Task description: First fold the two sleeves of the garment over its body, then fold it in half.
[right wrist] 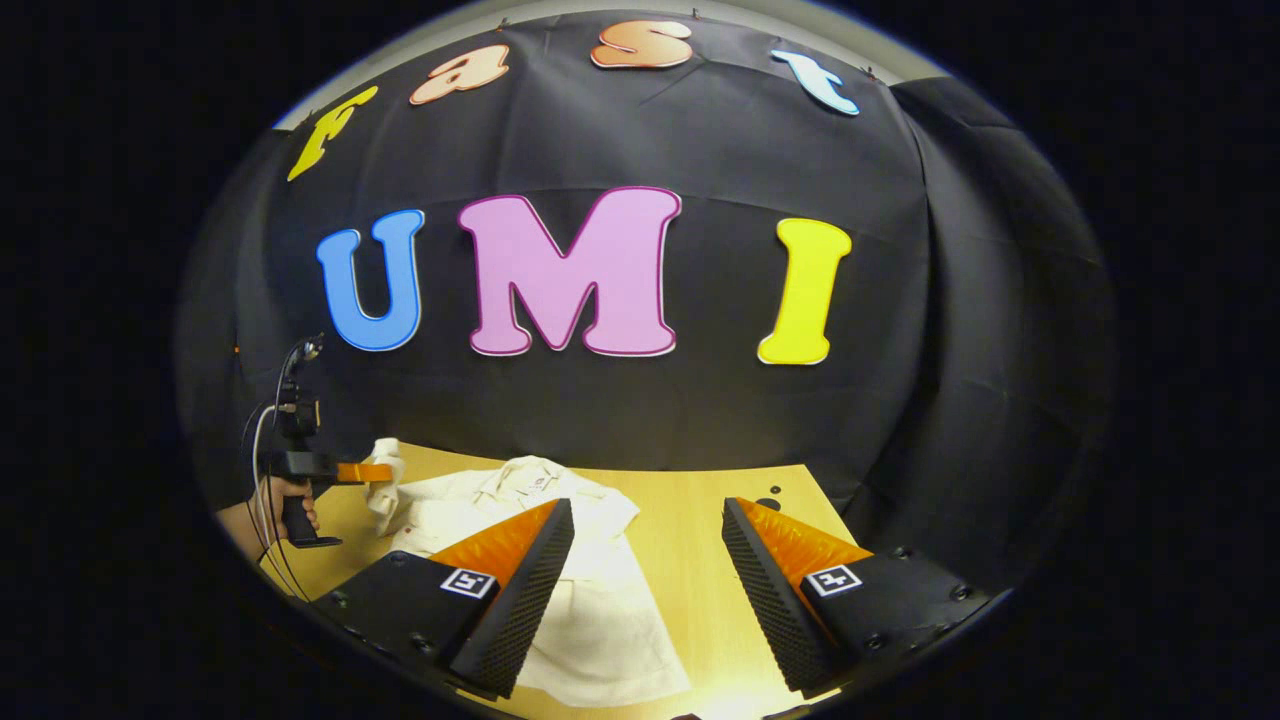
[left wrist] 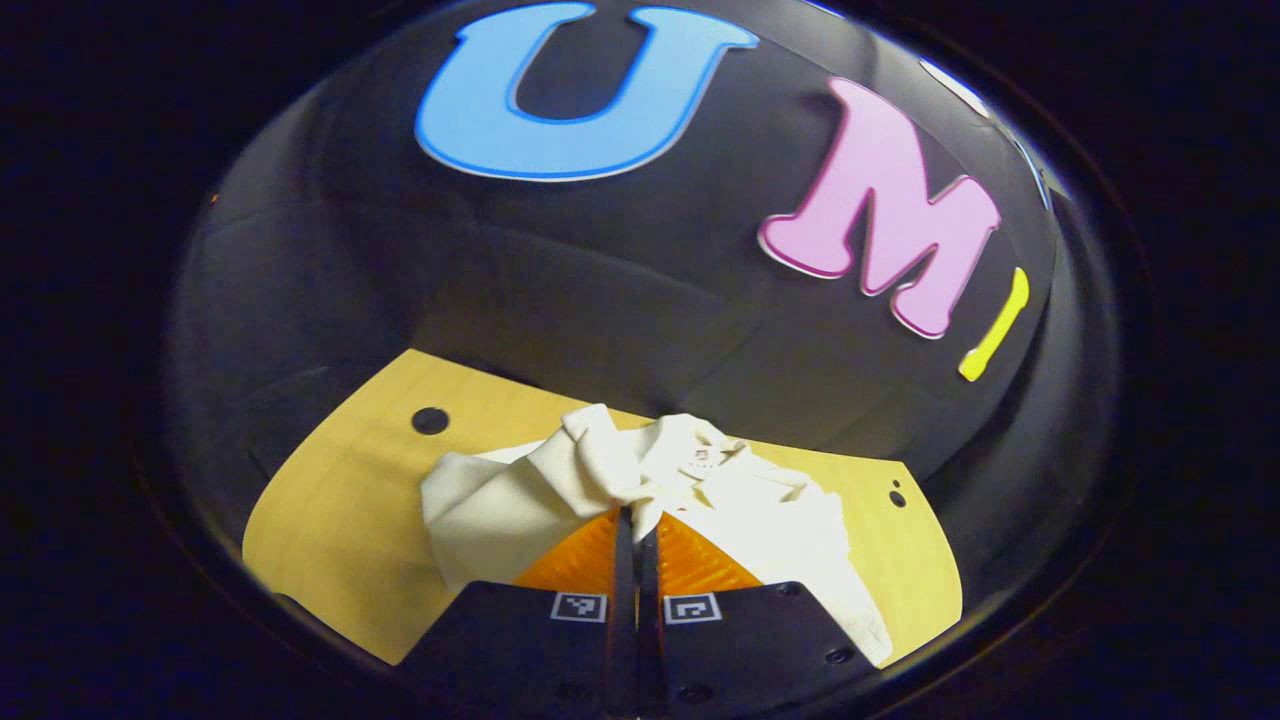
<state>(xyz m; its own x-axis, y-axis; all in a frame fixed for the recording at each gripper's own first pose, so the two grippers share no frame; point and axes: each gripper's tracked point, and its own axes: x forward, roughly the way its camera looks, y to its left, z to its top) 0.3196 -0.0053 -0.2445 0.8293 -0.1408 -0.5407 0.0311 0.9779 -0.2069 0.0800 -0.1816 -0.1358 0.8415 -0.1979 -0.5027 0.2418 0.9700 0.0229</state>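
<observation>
On table (right wrist: 700, 520): left gripper (left wrist: 636, 520) pinching garment (left wrist: 740, 500) sleeve (left wrist: 520, 490); right gripper (right wrist: 648, 560) spread.

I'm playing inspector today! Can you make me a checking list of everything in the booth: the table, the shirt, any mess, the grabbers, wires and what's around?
Surface: wooden table, light yellow, with small dark round holes.
Job's things: white garment lying on the table, collar toward the wall; one sleeve lifted and bunched.
Clutter: nothing seen.
Grippers: left gripper shut on the sleeve; in the right gripper view it is held by a hand. Right gripper open above the table, holding nothing.
Cables: thin cables hang by the left gripper's handle.
Surroundings: black cloth wall behind the table.
</observation>
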